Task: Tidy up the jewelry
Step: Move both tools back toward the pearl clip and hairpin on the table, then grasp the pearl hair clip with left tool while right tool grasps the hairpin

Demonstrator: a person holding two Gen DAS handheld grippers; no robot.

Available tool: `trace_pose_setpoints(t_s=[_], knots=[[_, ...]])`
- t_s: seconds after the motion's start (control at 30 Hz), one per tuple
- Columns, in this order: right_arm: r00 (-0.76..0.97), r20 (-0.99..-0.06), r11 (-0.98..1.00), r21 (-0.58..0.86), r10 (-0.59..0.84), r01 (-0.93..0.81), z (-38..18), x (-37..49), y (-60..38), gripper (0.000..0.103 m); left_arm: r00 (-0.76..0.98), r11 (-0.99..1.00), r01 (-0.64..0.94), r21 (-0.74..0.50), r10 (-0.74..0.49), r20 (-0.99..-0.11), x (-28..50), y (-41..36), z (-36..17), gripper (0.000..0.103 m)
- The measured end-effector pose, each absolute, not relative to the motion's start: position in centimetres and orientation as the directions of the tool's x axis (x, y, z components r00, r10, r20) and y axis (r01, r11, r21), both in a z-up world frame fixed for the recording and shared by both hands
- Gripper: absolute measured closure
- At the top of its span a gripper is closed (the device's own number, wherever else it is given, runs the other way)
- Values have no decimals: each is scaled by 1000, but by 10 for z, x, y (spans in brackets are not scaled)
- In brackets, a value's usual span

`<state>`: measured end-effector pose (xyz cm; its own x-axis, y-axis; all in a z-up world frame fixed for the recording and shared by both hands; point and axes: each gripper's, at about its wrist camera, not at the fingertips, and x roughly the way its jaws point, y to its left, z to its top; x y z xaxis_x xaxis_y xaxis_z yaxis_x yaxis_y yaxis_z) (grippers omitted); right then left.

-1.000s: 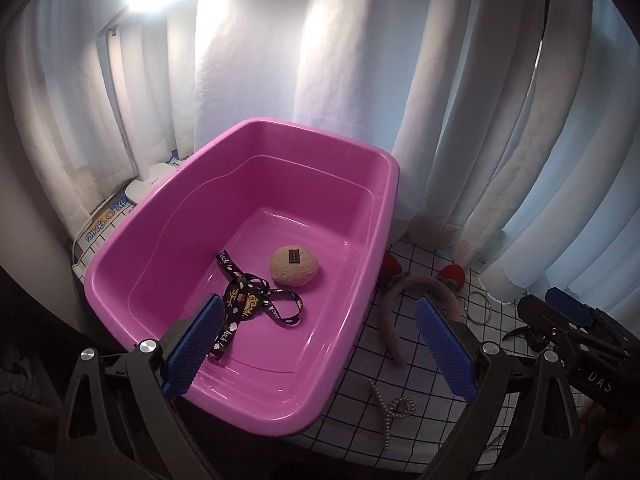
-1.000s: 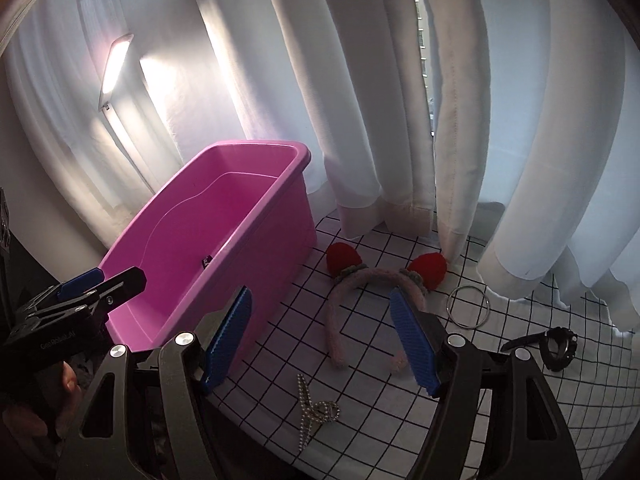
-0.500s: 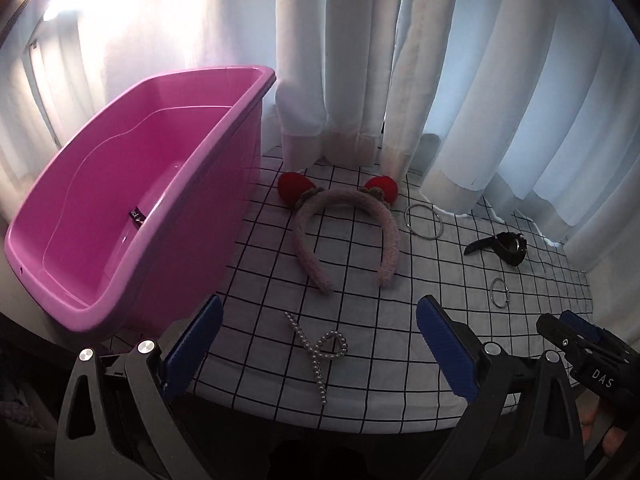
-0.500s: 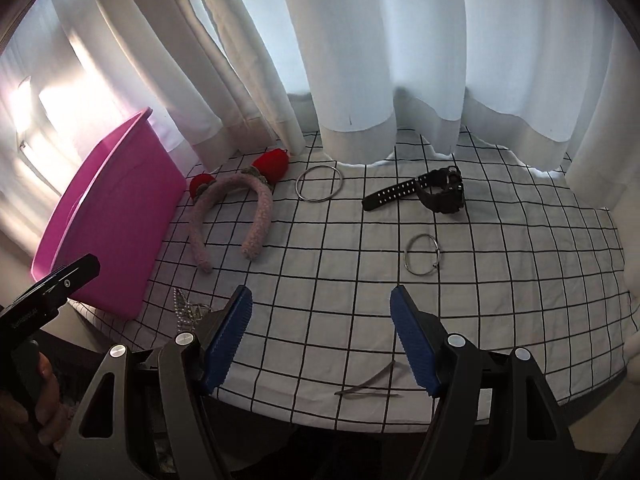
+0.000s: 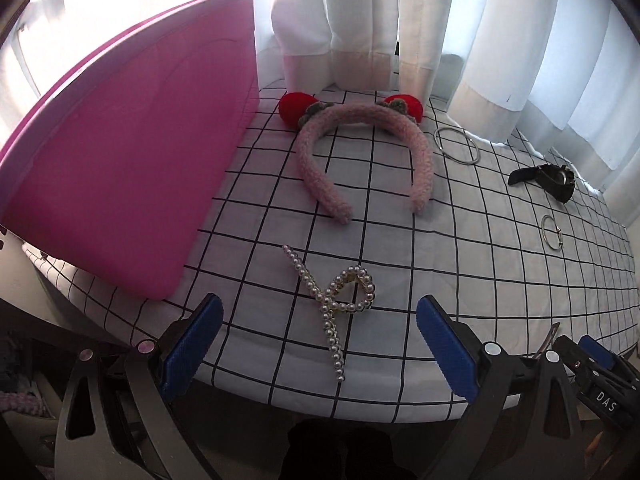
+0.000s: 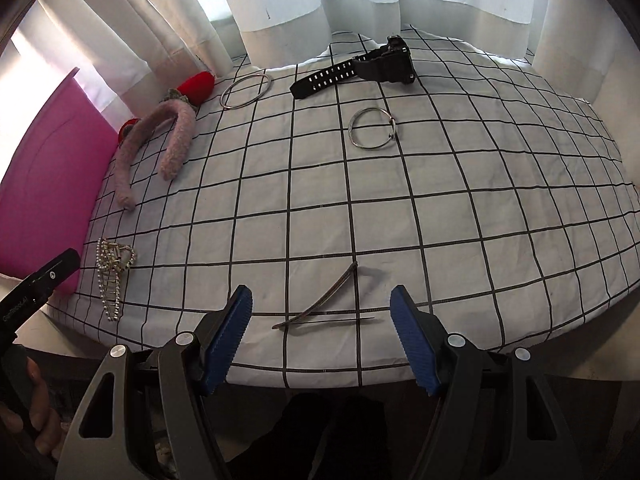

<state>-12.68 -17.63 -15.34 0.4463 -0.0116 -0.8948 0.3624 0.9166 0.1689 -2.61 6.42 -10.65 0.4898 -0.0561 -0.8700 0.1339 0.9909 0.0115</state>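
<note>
A pearl hair claw (image 5: 336, 300) lies on the checked cloth just ahead of my open, empty left gripper (image 5: 318, 344). A pink fuzzy headband (image 5: 360, 152) with red ears lies beyond it, beside the pink tub (image 5: 132, 160). My right gripper (image 6: 320, 340) is open and empty, with a thin metal hair clip (image 6: 324, 304) lying between and just ahead of its fingertips. A silver bangle (image 6: 246, 90), a smaller ring bracelet (image 6: 374, 132) and a black watch (image 6: 360, 68) lie farther back. The pearl claw also shows in the right wrist view (image 6: 112, 276).
White curtains (image 5: 400, 20) hang along the table's far side. The table's front edge runs just in front of both grippers. The left gripper's handle (image 6: 36, 284) shows at the left of the right wrist view.
Both grippers have swung right, away from the tub, and dropped low toward the table's front edge. The left now faces the pearl claw, the right the metal hair clip.
</note>
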Motion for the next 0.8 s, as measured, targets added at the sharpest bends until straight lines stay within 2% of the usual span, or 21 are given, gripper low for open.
trace_pose_setpoints(t_s=[0.37,0.63,0.8], knots=[[402,-913,910,114,-62,400,-182,-122,-175,35,449,991,127,34,-27,-893,-15,68,-140,7],[384,-908,938,-30,-170,344,-188,-118,-160,35,413,991,129,46,-12,-911,-8,64,-160,7],[392,-903,936,-27,-173,350,-187,-120,-161,35,386,989,136,60,3,-923,-6,60,-172,7]])
